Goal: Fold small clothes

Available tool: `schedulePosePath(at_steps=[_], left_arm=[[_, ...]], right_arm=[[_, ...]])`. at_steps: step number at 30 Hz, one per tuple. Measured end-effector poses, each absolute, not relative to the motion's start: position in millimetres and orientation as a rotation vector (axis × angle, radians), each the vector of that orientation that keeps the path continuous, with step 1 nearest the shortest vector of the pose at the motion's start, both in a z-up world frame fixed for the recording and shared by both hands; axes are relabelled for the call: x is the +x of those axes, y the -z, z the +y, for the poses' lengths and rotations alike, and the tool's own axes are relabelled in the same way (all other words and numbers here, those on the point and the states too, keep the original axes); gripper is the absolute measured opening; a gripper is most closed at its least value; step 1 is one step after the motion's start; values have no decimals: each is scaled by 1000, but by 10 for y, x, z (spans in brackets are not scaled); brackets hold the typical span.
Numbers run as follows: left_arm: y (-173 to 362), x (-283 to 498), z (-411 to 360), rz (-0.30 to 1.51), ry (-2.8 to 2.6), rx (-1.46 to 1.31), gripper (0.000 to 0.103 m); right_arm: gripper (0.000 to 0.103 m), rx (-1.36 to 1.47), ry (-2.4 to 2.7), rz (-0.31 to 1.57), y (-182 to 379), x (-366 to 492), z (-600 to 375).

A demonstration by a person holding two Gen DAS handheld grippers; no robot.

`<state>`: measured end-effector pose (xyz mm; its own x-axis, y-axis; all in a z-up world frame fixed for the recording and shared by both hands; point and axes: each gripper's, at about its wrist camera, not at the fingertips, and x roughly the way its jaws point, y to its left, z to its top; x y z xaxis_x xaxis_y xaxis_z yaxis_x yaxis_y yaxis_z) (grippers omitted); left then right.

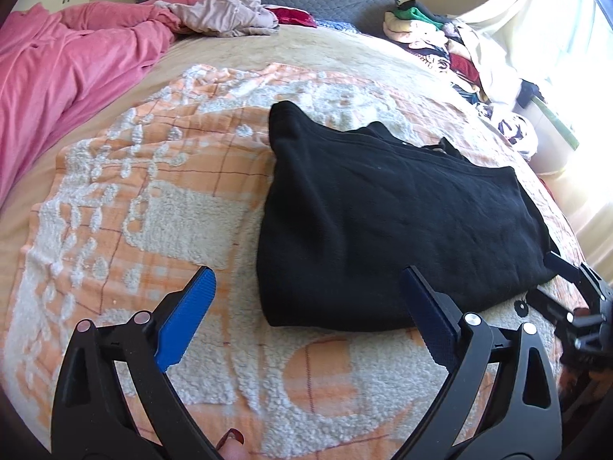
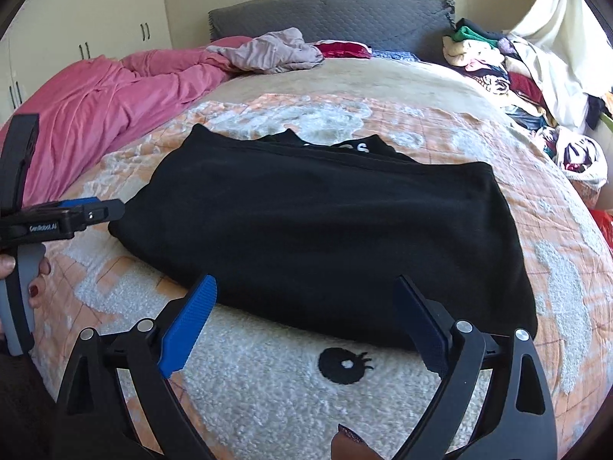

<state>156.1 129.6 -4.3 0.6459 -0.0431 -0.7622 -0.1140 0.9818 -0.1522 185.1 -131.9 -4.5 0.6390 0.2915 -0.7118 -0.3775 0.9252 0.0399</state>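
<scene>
Left wrist view shows the left hand-held gripper (image 1: 308,281) spread wide and holding nothing, beside the near left corner of the folded black garment (image 1: 387,222) lying on the orange-and-white blanket (image 1: 153,199) on the bed, while the right hand-held gripper (image 2: 308,287) likewise gapes empty at its near edge.

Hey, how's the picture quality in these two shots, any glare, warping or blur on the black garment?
Left wrist view: window glare washes out the right edge; fisheye bows the bed; the black garment is sharp but nearly textureless. Right wrist view: more even light, glare only at the top right, same bulging, white lettering half hidden by a fold.
</scene>
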Motion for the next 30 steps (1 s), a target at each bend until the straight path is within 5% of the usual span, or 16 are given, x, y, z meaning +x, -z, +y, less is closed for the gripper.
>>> schedulePosePath(at_steps=[30], left_arm=[[148,1726,1978,893,-229,-256,93]], right_arm=[[94,-608,-388,704,557,2024,425]])
